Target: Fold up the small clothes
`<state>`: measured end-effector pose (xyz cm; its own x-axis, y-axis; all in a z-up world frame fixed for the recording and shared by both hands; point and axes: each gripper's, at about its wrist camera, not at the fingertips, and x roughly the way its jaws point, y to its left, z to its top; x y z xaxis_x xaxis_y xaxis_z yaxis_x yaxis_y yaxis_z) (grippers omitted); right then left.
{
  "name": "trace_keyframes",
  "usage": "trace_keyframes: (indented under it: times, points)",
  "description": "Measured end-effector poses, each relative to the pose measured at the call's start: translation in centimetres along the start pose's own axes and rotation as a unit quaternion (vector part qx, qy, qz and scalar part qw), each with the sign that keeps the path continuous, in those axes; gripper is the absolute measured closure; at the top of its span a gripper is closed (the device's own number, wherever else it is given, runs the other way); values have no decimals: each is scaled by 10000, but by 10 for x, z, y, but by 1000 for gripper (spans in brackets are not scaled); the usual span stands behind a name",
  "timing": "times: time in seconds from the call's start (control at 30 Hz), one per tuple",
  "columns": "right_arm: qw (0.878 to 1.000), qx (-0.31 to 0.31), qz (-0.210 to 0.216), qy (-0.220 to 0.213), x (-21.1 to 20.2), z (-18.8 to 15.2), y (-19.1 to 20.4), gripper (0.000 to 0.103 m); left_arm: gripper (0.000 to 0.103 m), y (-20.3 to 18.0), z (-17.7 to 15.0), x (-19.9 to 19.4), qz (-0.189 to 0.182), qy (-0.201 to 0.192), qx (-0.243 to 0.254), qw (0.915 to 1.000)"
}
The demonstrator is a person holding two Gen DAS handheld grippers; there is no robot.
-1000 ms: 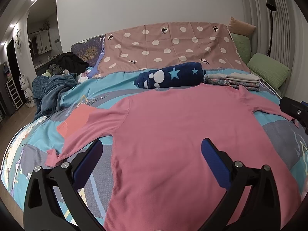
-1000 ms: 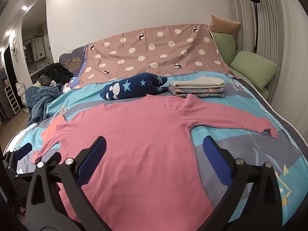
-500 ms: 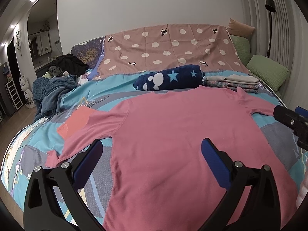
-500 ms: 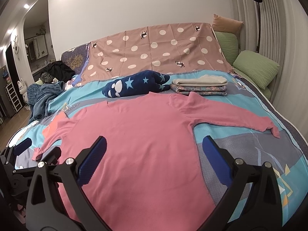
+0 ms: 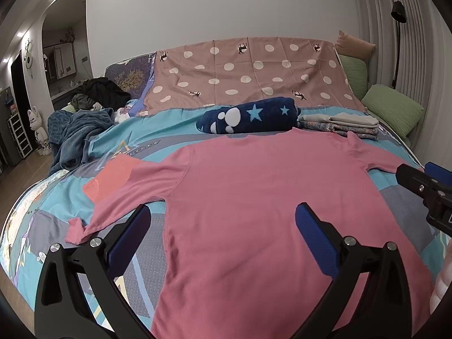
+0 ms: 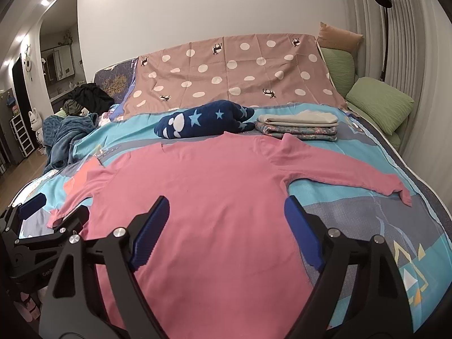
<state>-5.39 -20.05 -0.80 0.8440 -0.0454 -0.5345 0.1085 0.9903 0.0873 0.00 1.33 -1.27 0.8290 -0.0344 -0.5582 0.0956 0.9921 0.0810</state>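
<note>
While the pink long-sleeved shirt (image 5: 254, 212) lies spread flat on the bed (image 5: 118, 152), both sleeves stretched out to the sides, we hold our two tools low over its lower half. Our left gripper (image 5: 223, 220) has its blue-padded fingers (image 5: 131, 233) spread wide apart, nothing between them; its left finger sits above the bedcover just beside the shirt's side seam and its right finger over the pink cloth. From this view we cannot tell whether the pads touch the fabric. Our right gripper (image 6: 226, 212) is likewise parted wide and holds nothing, one finger above the shirt's body and the other near its right edge, below the right sleeve (image 6: 347, 175). In the right wrist view we see the left gripper at the far left, near the cuff of the left sleeve (image 6: 73, 200).

Beyond the shirt's collar rest a rolled navy blanket with stars (image 5: 251, 115) and, just beside it, a stack of folded clothes (image 5: 341, 124). A crumpled teal blanket (image 5: 73, 132) hangs at the bed's left side, a dotted brown sheet (image 5: 248, 76) covers the headboard, and green pillows (image 5: 392, 108) sit at the right by a black floor lamp (image 5: 399, 14).
</note>
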Motion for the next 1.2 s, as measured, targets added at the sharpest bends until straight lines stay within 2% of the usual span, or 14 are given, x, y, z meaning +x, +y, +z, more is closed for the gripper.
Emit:
trace_keyframes:
  times: [0.2,0.43,0.83,1.0,1.2]
  points:
    - [10000,-9,17,2,0,-1,0,23,1,2,-2,-1,-29,12,-39,10000]
    - [9997,-65,167,153,4,-4,6,42,1,6,-2,1,-109,2,-119,9999]
    - [9994,-309,-32,129,7,-2,23,43,1,32,-11,12,-135,71,-432,9990]
    - [9992,-378,-77,142,9,0,29,43,1,59,-13,24,39,169,-727,9972]
    - [9985,-490,-94,212,18,1,36,39,4,104,-21,44,516,353,-1070,9923]
